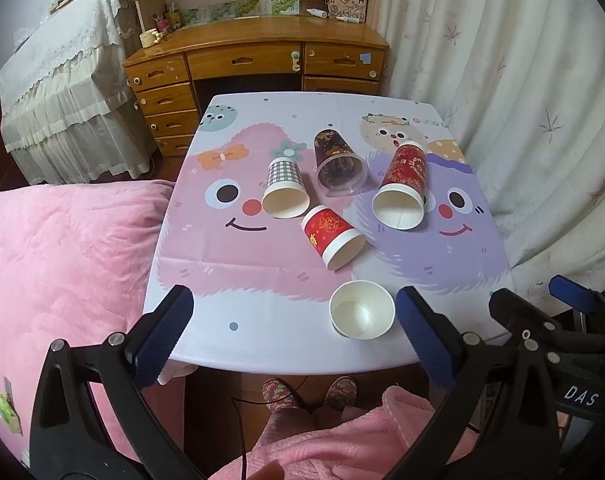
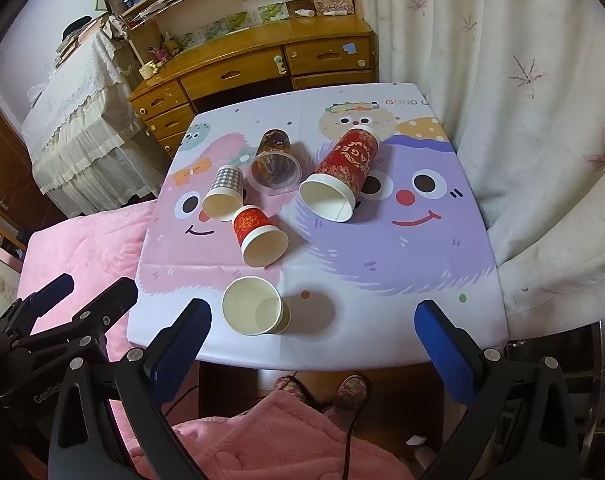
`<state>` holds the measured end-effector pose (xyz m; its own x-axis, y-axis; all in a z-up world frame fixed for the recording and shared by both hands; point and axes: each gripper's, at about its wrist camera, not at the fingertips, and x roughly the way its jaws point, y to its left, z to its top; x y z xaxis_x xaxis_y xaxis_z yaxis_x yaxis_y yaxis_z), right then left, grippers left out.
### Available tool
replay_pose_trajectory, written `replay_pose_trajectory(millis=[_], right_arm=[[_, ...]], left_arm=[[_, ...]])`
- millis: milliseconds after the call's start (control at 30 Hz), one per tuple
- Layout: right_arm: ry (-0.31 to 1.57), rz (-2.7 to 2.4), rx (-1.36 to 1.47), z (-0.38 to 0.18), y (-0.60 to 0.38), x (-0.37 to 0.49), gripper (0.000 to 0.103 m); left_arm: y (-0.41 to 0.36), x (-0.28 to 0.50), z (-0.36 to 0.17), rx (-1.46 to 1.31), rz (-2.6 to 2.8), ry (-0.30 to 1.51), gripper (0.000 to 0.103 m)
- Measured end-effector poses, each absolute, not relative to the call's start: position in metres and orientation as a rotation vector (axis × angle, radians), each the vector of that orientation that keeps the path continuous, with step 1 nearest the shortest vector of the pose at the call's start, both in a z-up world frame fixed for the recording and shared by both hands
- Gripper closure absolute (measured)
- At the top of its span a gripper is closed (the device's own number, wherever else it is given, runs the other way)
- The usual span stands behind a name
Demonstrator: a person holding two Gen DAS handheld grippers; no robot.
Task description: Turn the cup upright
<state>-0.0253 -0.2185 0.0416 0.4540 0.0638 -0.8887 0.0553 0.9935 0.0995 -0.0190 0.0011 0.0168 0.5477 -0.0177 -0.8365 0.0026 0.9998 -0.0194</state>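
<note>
Hidden or unclear: the outer side of the plain white cup (image 1: 361,309) is mostly hidden behind its rim in the left wrist view; whether it stands upright or tilts I cannot tell.
Left tool (image 1: 294,334): fingers spread wide, holding nothing, above the near edge of the table (image 1: 262,344).
Right tool (image 2: 312,340): fingers spread wide, holding nothing, above the same edge.
Cup against tools: the plain white cup sits near that edge, touching neither tool.
Lying cups: checked cup (image 1: 285,188), small red cup (image 1: 333,237), dark clear cup (image 1: 338,162) and tall red cup (image 1: 403,186) lie mid-table, mouths towards the cameras.
Contents: every visible cup interior looks empty.
</note>
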Motion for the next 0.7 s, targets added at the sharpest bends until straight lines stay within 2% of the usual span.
replay_pose_trajectory(millis=[700], right_arm=[[1.063,-0.018,0.070,0.054,-0.212,-0.023,0.000]], left_arm=[[0.002,-0.014,0.023,-0.014,-0.021,0.971,0.002]])
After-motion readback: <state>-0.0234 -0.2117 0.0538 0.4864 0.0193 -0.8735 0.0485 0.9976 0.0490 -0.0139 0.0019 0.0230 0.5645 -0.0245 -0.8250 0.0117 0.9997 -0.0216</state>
